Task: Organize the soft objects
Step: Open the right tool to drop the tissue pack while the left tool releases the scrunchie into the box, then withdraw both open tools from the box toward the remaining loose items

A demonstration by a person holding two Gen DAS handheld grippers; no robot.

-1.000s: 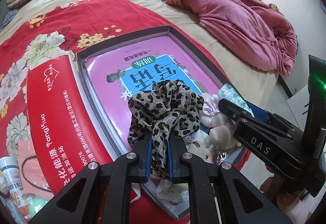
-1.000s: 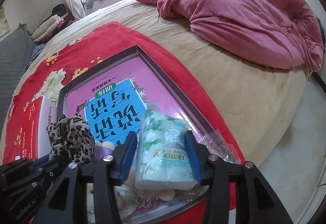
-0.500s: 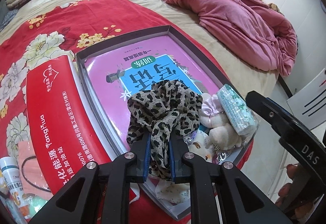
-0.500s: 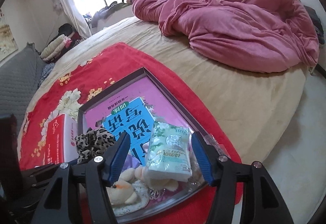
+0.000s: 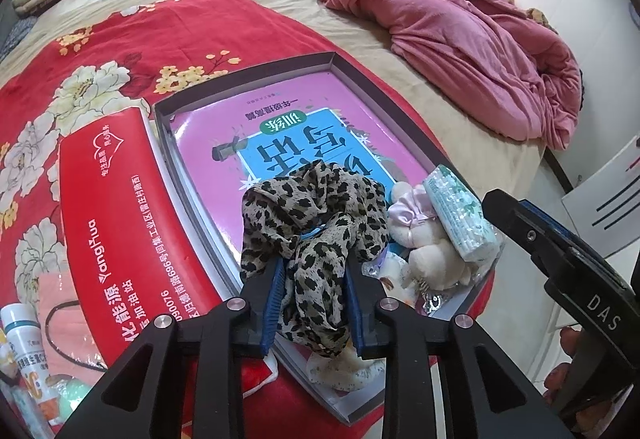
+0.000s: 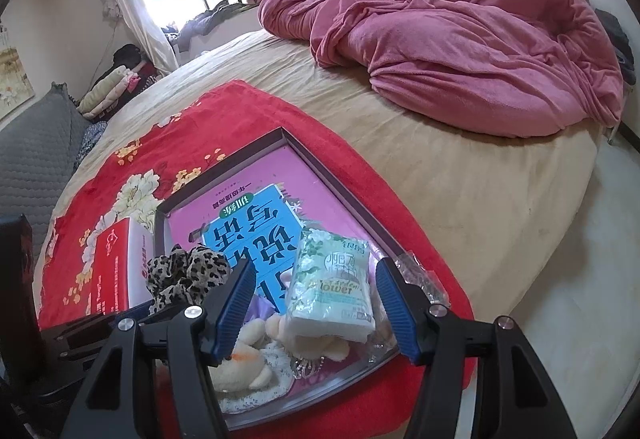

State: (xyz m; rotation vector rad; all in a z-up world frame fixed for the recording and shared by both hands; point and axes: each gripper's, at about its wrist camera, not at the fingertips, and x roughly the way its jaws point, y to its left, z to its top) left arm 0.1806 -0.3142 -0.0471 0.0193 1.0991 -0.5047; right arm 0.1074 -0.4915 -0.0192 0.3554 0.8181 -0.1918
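Now, left gripper (image 5: pixel 314 309): we are opening its jaws, leopard scarf (image 5: pixel 316 223) between them.
Right gripper (image 6: pixel 314 309): we hold it apart above the tissue pack (image 6: pixel 332 291).
Tray (image 6: pixel 344 203): holds both.

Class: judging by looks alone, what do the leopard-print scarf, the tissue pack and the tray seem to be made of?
Leopard-print scarf: thin, matt woven fabric; it crumples in soft folds.
Tissue pack: glossy printed plastic film over soft paper, probably; it shows glare and wrinkles.
Tray: rigid card or plastic, hard to tell; thin, straight, smooth grey walls.
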